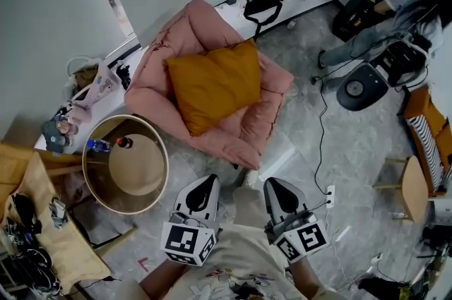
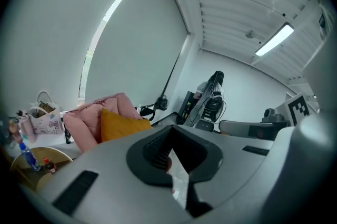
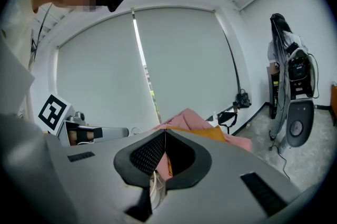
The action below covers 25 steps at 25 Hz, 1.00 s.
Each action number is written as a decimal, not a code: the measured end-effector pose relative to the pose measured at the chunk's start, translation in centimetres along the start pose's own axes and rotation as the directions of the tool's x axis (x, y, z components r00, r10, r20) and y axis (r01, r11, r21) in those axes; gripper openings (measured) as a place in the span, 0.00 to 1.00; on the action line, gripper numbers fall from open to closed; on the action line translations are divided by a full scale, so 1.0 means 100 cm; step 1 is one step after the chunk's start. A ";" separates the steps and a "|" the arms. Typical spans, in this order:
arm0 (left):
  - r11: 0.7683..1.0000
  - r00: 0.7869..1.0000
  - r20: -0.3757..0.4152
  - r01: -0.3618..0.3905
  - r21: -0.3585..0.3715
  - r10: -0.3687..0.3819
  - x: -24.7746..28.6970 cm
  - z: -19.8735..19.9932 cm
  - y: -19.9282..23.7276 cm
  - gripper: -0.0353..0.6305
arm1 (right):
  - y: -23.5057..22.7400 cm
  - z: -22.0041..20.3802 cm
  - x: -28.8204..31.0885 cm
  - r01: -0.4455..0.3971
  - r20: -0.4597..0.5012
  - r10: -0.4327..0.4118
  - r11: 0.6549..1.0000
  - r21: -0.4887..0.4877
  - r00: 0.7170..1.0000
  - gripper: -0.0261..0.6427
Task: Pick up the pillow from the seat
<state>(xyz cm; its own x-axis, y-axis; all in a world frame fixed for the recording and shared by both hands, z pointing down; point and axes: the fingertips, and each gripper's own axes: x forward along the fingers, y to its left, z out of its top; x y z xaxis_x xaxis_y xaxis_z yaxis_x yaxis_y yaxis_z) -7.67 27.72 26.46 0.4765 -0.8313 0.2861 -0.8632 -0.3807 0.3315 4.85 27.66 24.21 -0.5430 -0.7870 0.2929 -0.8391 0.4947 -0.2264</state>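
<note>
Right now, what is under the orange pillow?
The mustard-orange square pillow lies on the pink padded floor chair. The seat part beneath the pillow is covered, so anything there cannot be seen.

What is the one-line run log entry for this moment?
mustard-orange square fabric pillow: on pink padded seat, untouched | left gripper: shut, empty | right gripper: shut, empty

Bare floor [image 1: 185,163] lies open before the pink seat [image 1: 258,123], and the pillow [image 1: 215,83] on it is exposed from above and from the front. At the left the round table [image 1: 138,171] with its bottles [image 1: 97,145] crowds the seat's arm; at the right a cable [image 1: 322,122] trails across the floor.
</note>
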 end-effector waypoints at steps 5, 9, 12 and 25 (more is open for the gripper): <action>0.999 0.999 -0.016 -0.036 -0.002 0.036 0.024 -0.002 -0.014 0.06 | -0.032 0.003 0.003 -0.031 0.001 0.031 0.999 0.024 1.000 0.07; 0.998 0.999 -0.011 -0.051 0.027 0.051 0.060 0.007 -0.040 0.06 | -0.060 0.026 0.002 -0.109 0.060 0.110 0.994 -0.027 0.992 0.07; 0.997 0.998 0.000 -0.068 0.043 0.068 0.087 0.016 -0.056 0.06 | -0.076 0.035 0.006 -0.179 0.052 0.185 0.977 -0.113 0.981 0.07; 0.971 0.972 0.014 -0.235 0.048 0.235 0.166 0.028 -0.095 0.06 | -0.170 0.060 0.033 -0.363 0.023 0.373 0.912 -0.190 0.927 0.07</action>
<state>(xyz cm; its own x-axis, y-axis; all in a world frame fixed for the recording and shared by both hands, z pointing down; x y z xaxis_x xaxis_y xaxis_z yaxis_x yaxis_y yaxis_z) 8.01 16.40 25.49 0.2583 -0.9029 0.3437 -0.9580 -0.1936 0.2114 17.52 14.45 23.43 -0.8160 -0.5537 0.1659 -0.5750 0.8066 -0.1366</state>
